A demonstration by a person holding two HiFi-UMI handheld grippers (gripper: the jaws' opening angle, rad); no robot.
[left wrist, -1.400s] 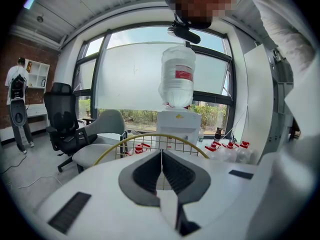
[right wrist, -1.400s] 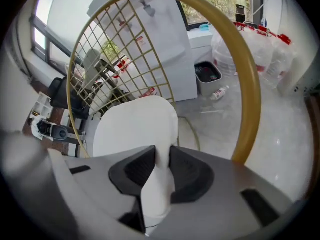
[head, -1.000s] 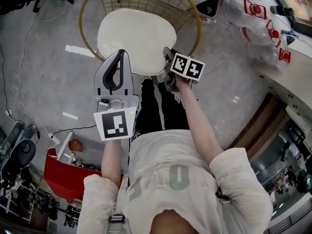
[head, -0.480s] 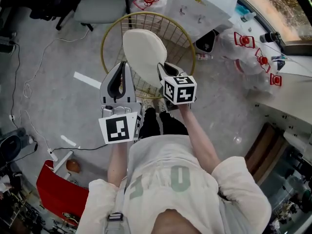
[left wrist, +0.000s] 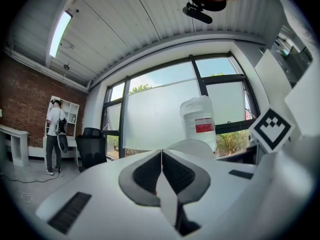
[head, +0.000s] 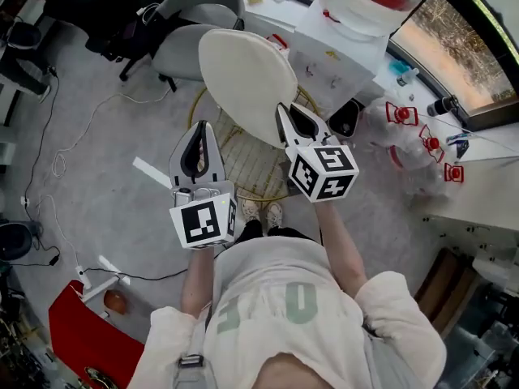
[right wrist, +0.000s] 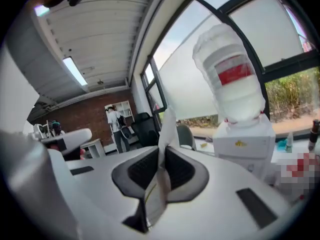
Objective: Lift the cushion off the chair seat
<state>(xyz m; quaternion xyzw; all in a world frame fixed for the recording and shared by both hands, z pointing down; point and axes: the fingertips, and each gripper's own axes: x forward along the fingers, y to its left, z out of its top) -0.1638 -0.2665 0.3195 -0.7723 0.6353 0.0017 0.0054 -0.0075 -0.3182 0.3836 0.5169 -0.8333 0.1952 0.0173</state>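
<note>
L gripper (head: 202, 128): jaws together, nothing btwn them, over chair (head: 243, 168) left side. Cushion (head: 247, 71) well above chair seat, tilted on edge. R gripper (head: 285, 113) pinches cushion rim, above chair. Step: lift looks done. Next calls for steady carry, since thin rim grip may slip. Grey floor (head: 97, 177) under chair. Water dispenser (head: 345, 51) beyond chair, to right.

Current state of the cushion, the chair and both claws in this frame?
cushion: off the seat, tilted in the air, edge pinched.
chair: wire seat bare.
right claw: shut on cushion.
left claw: shut, empty.
</note>
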